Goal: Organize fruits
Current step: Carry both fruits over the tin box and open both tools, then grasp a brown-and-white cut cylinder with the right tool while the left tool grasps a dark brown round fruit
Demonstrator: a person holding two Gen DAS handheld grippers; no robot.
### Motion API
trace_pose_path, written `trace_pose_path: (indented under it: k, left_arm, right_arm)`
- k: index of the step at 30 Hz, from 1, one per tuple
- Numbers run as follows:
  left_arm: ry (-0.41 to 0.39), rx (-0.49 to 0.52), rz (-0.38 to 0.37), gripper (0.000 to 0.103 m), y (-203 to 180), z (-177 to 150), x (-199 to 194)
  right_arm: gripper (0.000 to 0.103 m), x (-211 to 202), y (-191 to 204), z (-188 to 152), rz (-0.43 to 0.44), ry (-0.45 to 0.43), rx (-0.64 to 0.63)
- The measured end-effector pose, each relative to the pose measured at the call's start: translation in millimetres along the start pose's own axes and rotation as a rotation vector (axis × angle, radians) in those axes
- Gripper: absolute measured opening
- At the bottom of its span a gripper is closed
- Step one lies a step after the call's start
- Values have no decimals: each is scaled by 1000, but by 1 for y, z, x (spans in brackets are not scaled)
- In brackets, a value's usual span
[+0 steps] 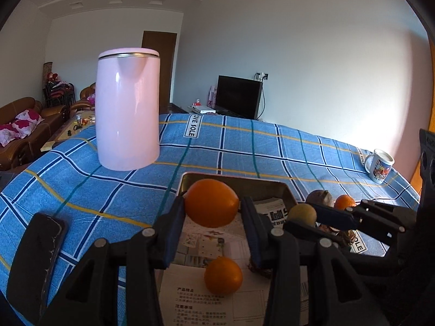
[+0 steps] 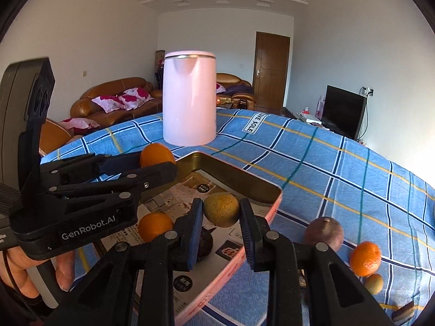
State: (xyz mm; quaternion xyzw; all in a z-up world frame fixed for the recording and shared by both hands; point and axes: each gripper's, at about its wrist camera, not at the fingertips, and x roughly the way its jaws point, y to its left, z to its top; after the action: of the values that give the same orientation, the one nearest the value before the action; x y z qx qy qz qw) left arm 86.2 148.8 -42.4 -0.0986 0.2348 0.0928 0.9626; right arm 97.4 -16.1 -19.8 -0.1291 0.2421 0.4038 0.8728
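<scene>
My left gripper [image 1: 212, 212] is shut on a large orange [image 1: 211, 202] and holds it above the gold tin tray [image 1: 231, 180]. A smaller orange [image 1: 223, 275] lies in the tray on printed paper. My right gripper [image 2: 220, 212] is shut on a yellow-green fruit [image 2: 221, 209] over the tray's near right rim [image 2: 244, 233]. In the right wrist view the left gripper [image 2: 160, 167] holds its orange [image 2: 156, 156] at the left, and the tray orange [image 2: 155, 226] lies below. A dark fruit [image 2: 205, 241] lies in the tray behind my fingers.
A pink kettle [image 1: 127, 119] stands on the blue checked cloth [image 1: 244, 146] behind the tray. A brown fruit [image 2: 323, 233], a small orange [image 2: 364, 258] and a small yellow-green fruit [image 2: 374, 283] lie on the cloth right of the tray. A mug [image 1: 379, 169] stands far right. A phone [image 1: 38, 260] lies at left.
</scene>
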Motion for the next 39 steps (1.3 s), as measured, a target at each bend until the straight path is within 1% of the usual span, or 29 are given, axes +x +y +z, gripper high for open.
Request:
trace_pose_path:
  k: [3, 7, 9, 11, 13, 14, 15, 17, 18, 22, 23, 25, 28, 31, 33, 35, 37, 39]
  left_arm:
    - [23, 5, 2, 44, 2, 1, 5]
    - [50, 7, 3, 44, 5, 3, 12]
    - [62, 0, 6, 44, 6, 4, 14]
    - [57, -7, 15, 45, 7, 5, 13]
    - [45, -9, 13, 46, 6, 4, 10]
    - [41, -12, 13, 48, 6, 4, 8]
    - [34, -17, 14, 53, 5, 3, 5]
    - [17, -18, 8, 56, 0, 2, -1]
    - [10, -16, 5, 56, -4, 1, -4]
    - [-14, 30, -47, 57, -32, -3, -19]
    - [-18, 45, -56, 59, -40, -4, -22]
    - [-22, 67, -86, 60, -55, -6, -26]
    - [-13, 100, -123, 60, -81, -11, -27]
    - [17, 148, -169, 60, -110, -18, -23]
    - [42, 188, -192, 60, -130, -24, -20]
    - [74, 216, -221, 60, -149, -29, -13]
    - [106, 249, -233, 60, -165, -33, -6]
    - [143, 267, -240, 58, -176, -38, 2]
  right_arm:
    - [29, 14, 9, 0, 4, 44, -20]
    - [29, 29, 11, -1, 6, 109, -31]
    - [29, 31, 10, 0, 4, 115, -29]
    - [29, 32, 11, -1, 17, 133, -28]
    - [35, 32, 12, -2, 10, 135, -27]
    - [43, 28, 10, -3, 9, 120, -21]
    - [49, 24, 10, -4, 7, 108, -15]
    - [51, 14, 6, -7, -5, 91, -9]
    - [51, 9, 3, -9, -12, 82, -6]
    - [51, -22, -25, -23, -31, 57, 56]
    - [52, -33, -36, -29, -48, 54, 67]
    - [52, -53, -60, -43, -105, 50, 96]
    - [53, -85, -101, -64, -216, 44, 163]
    - [53, -110, -138, -85, -331, 55, 227]
    - [53, -121, -160, -96, -374, 66, 280]
    - [53, -127, -177, -104, -389, 80, 330]
    - [53, -126, -187, -108, -385, 105, 350]
    - [53, -121, -193, -111, -345, 123, 386]
